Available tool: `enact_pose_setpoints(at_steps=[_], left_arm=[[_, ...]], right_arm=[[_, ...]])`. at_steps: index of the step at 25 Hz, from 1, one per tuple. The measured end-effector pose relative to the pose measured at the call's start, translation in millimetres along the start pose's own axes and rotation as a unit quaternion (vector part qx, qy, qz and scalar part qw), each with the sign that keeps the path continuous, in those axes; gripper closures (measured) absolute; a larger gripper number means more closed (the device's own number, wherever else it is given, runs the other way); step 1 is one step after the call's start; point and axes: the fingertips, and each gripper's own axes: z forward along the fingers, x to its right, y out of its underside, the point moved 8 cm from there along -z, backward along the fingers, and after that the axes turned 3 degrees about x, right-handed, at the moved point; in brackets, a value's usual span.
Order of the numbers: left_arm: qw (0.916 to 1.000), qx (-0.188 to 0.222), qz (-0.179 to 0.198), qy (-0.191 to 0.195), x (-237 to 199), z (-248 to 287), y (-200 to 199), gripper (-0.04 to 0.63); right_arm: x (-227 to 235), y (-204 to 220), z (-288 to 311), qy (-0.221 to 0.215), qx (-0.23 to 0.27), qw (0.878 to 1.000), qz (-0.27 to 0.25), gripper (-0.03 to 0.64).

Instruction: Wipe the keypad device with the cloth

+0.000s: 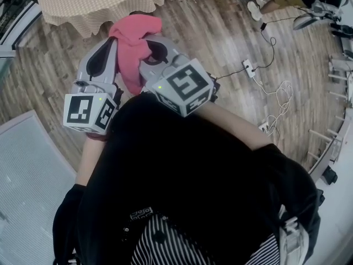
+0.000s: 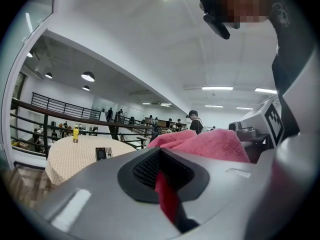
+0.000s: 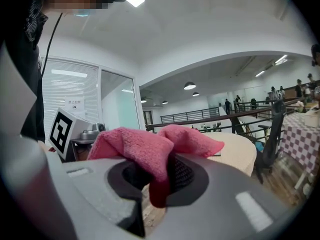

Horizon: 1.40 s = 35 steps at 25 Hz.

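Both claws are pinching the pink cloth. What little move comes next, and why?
Probably carry the pink cloth forward to the round table. The left gripper and right gripper both clamp it up in the air, while the keypad device sits on that table, apart from the cloth.

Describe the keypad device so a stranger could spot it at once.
Look at the round table under the beige checked cover. On its top sits the keypad device, a dark flat box with a screen beside pale keys. The yellow bottle behind it stands upright and bright.
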Motion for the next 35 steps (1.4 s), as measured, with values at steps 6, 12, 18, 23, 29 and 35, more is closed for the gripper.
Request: enact_pose_setpoints(at_steps=[6,12,18,23,29,35], left_arm=[[0.9999,-0.01,0.0,-0.008,-25.1,-10.5,1.7,0.597],[0.9993,-0.023,-0.008,-0.028,-43.8,16.8,9.6,0.597],[0.999,-0.025,-0.003,-0.037,-71.2,21.8,0.6,0.597],[0.9981,-0.036,-0.011,-0.048,-98.7,65.2,6.4,0.597],[0.9973,-0.04,-0.004,-0.061,-139.7,126.3,-4.9,0.597],[0.9958,-0.047,-0.003,-0.079,-175.2,183.9,-18.5,0.597]], right_arm=[[-10.4,1.7,26.2,-0.017,-0.013,1.0,-0.001,0.548],[19.6,4.9,51.5,-0.039,-0.025,0.999,0.007,0.548],[23.1,-4.1,81.5,-0.053,-0.026,0.998,0.006,0.548],[65.8,-3.6,115.0,-0.061,-0.036,0.997,0.017,0.548],[122.5,-21.2,164.7,-0.075,-0.035,0.996,0.025,0.548],[177.0,-41.2,209.5,-0.094,-0.038,0.994,0.03,0.548]])
